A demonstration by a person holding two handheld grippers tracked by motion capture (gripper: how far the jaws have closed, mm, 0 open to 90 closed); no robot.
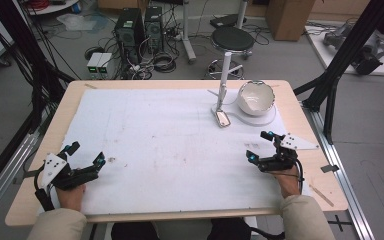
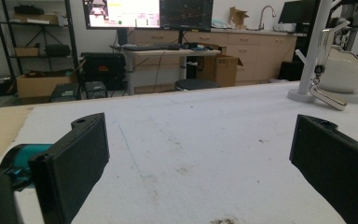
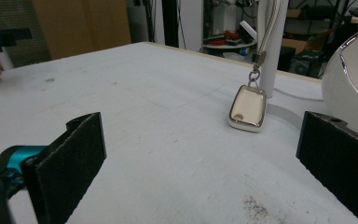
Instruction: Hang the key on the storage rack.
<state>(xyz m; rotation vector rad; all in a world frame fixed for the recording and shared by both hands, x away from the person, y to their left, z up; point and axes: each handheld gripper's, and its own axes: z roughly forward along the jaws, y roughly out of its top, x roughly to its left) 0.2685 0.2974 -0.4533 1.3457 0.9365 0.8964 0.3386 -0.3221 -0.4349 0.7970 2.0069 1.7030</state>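
Cream-and-silver key fob, lying just beside the white stand on the table's far right, is being faced by the spread right gripper, best advanced squarely.

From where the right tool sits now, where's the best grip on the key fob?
Probably across the fob's two long sides, coming in from the near side with the right tool. Its body is a flat rounded rectangle lying on the mat, and its far end is clipped to a strap hanging from the post, so leave that end alone.
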